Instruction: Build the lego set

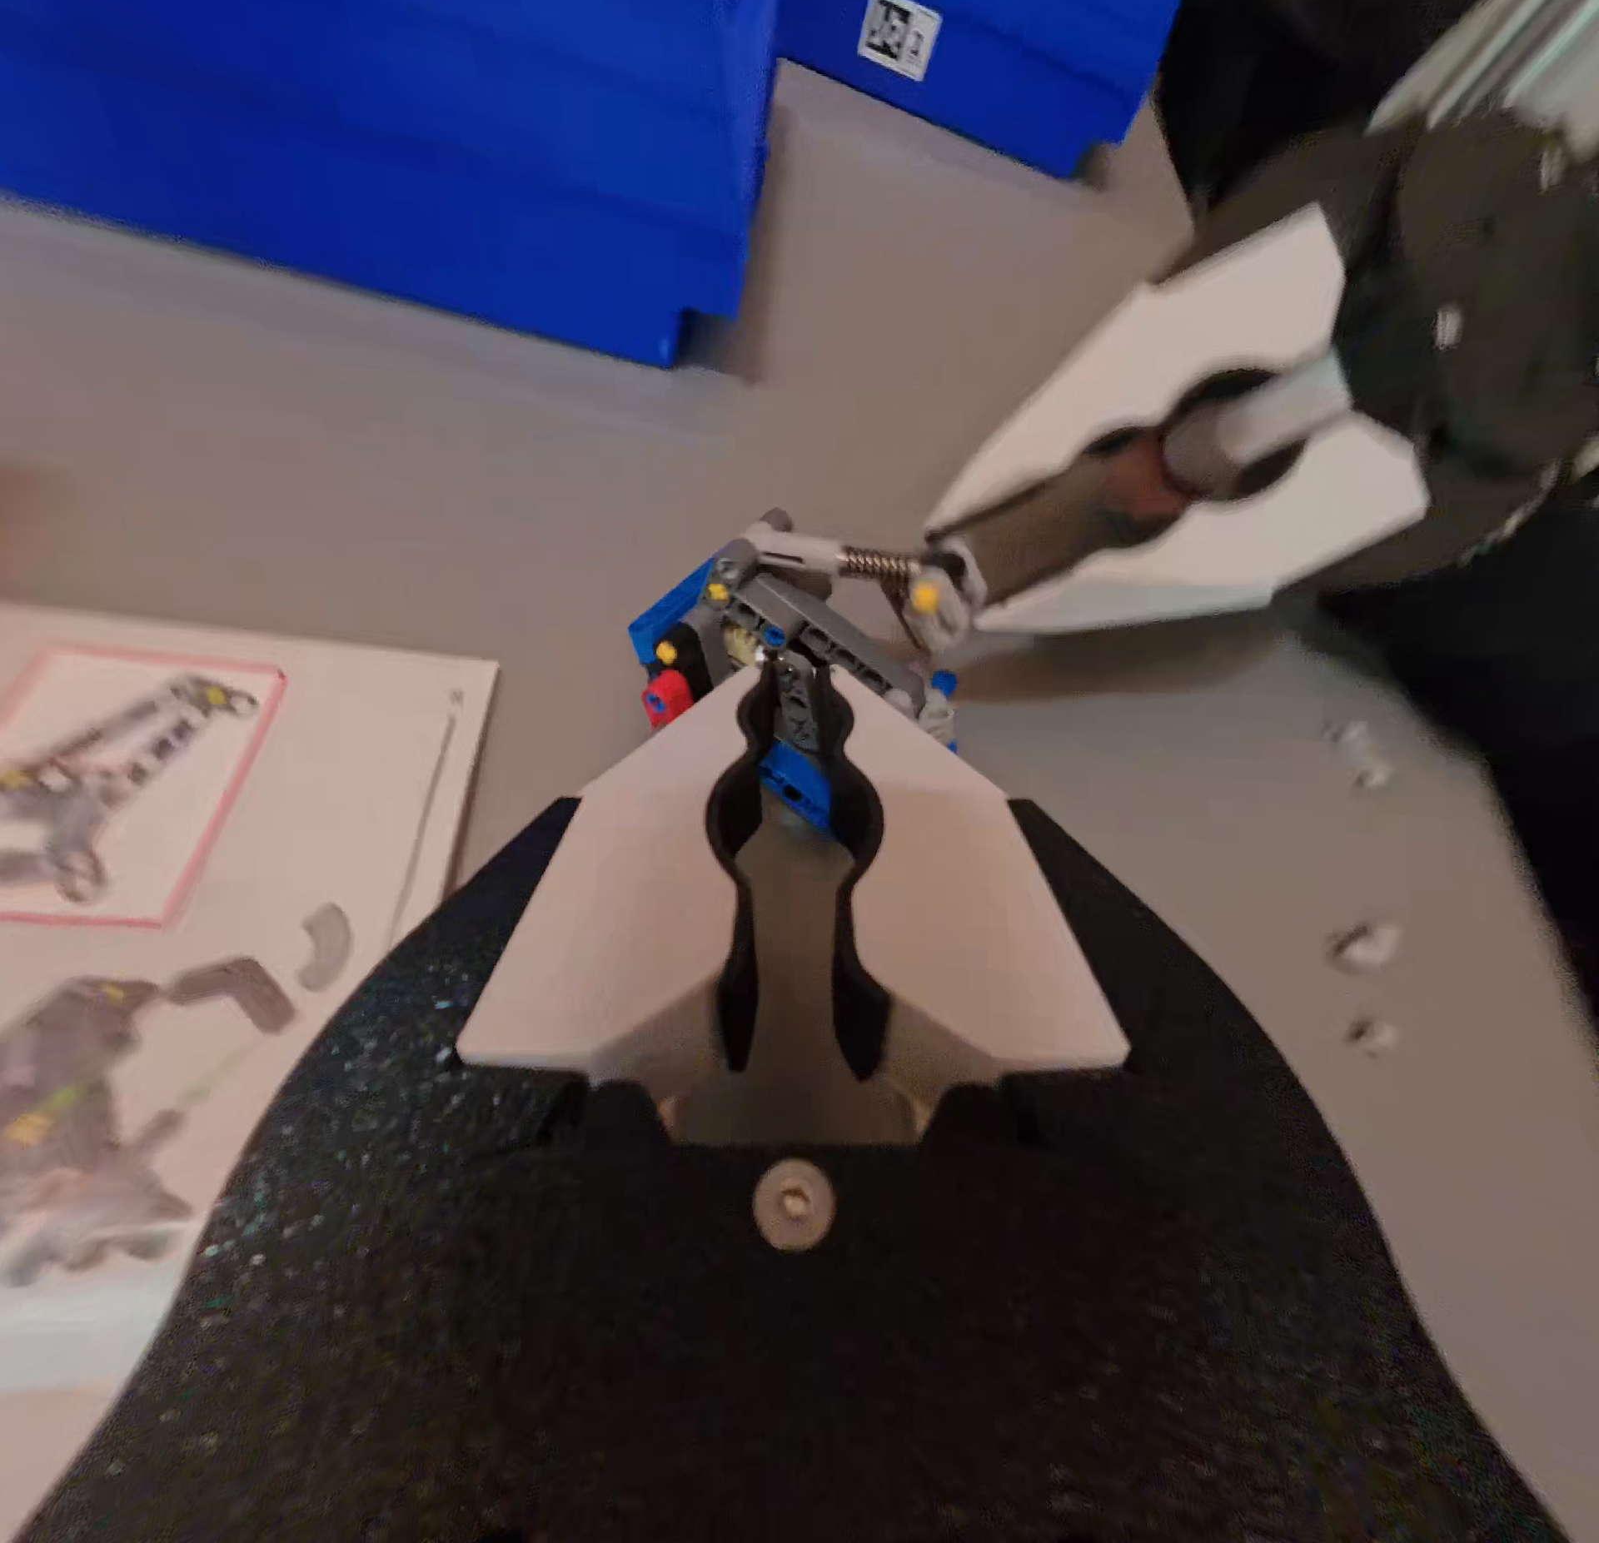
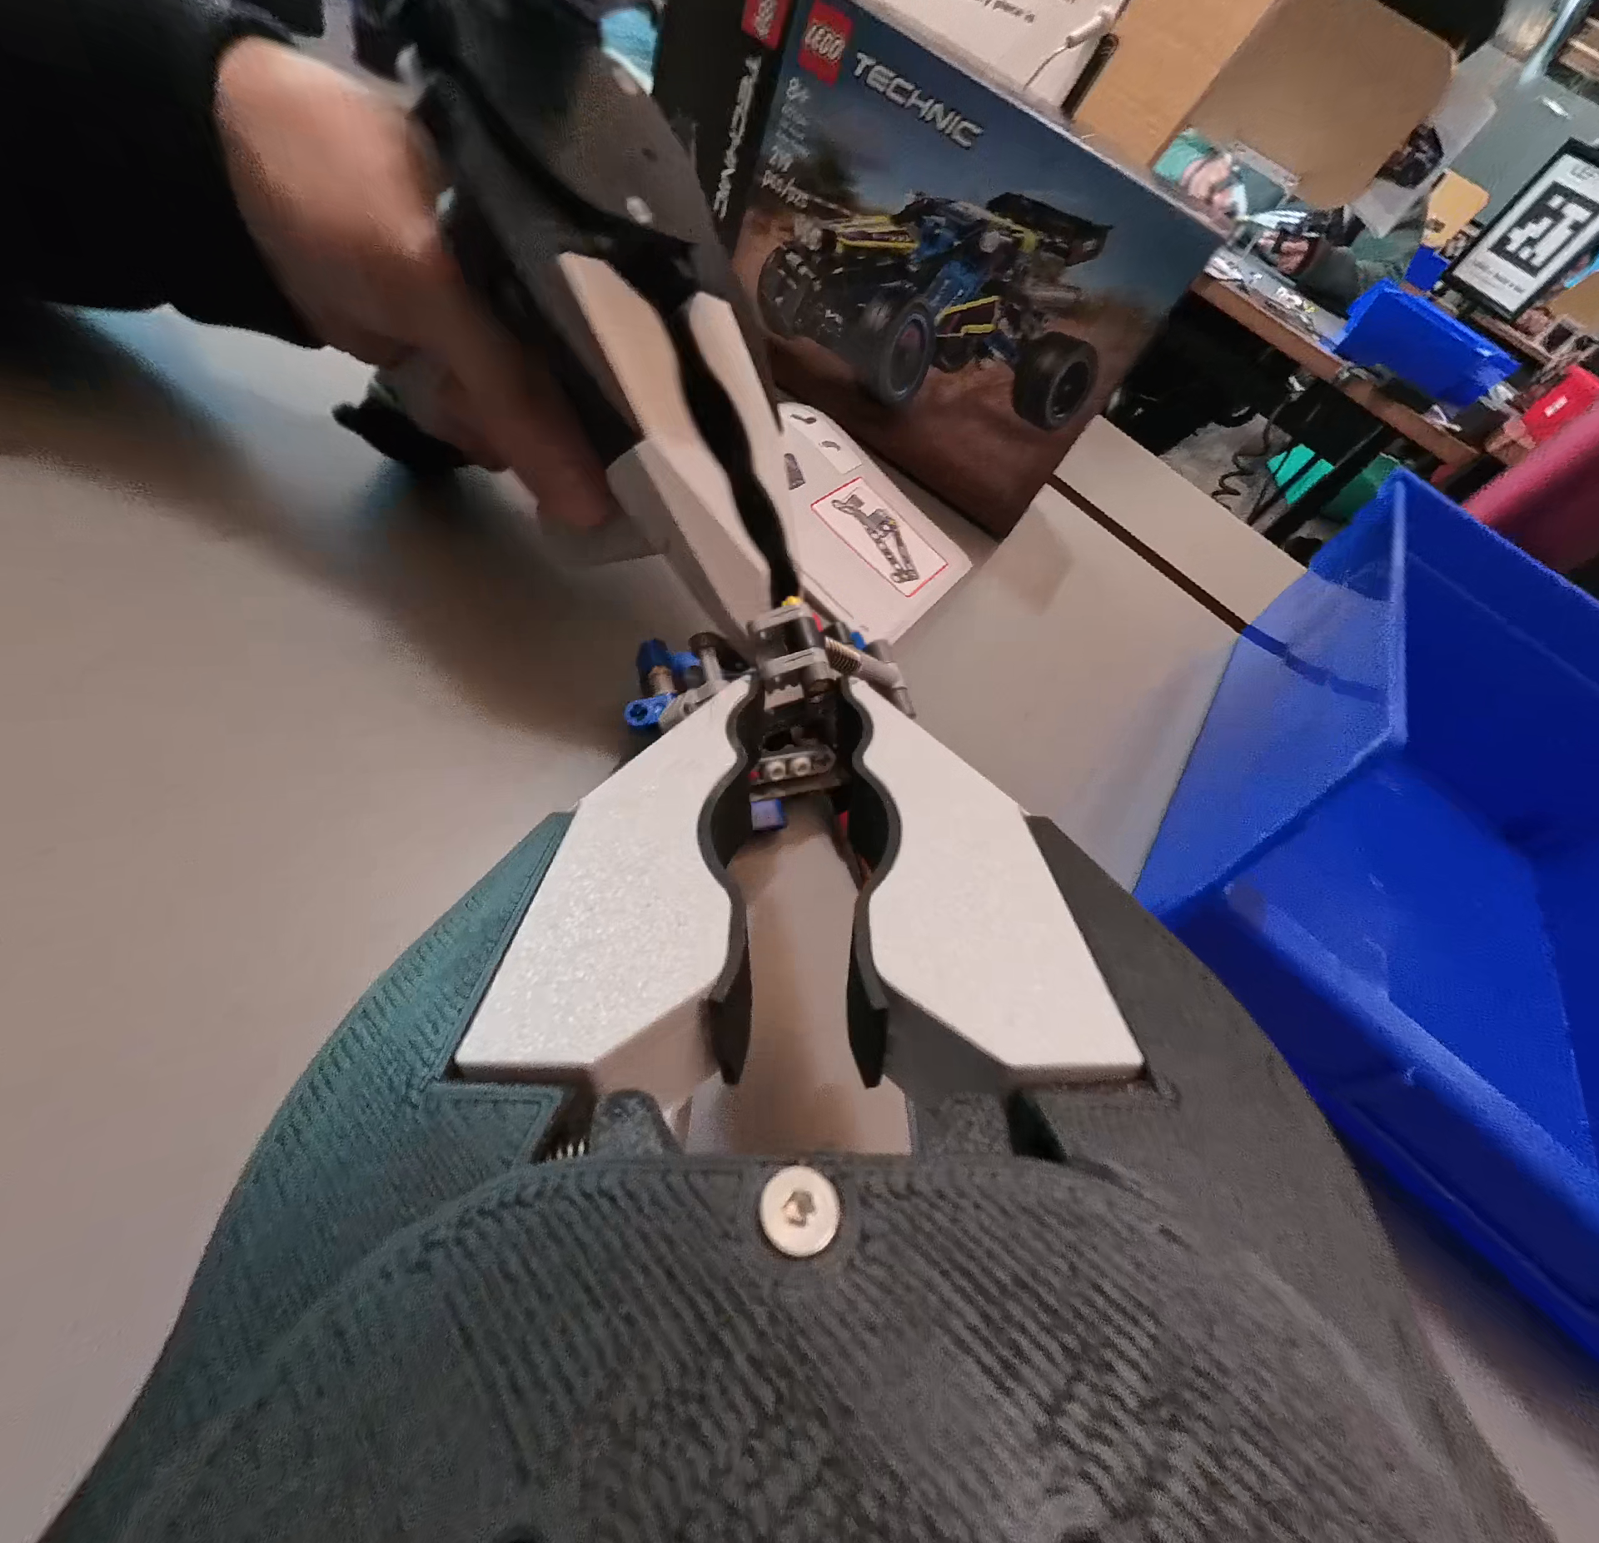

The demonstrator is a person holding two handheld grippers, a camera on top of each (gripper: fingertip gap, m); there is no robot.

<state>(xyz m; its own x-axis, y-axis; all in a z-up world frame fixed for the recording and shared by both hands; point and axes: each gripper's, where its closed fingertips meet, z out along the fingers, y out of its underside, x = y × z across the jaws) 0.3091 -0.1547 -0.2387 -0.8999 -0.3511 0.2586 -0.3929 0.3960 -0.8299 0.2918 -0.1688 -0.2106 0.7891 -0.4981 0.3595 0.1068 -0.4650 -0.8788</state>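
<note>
Two tongs clamp one small brick assembly (image 1: 783, 636) mid-tabletop (image 1: 433, 481): left tongs (image 1: 794, 680) nearly shut on a dark beam, right tongs (image 2: 792, 697) narrowly parted around its grey frame; light, rigid, probably pops apart if twisted

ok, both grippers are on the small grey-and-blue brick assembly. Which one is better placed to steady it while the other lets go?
Probably right. The right gripper closes on the grey spring-end frame of the grey-and-blue brick assembly, a broader hold. The left gripper only pinches a thin dark grey beam at its fingertips.
</note>
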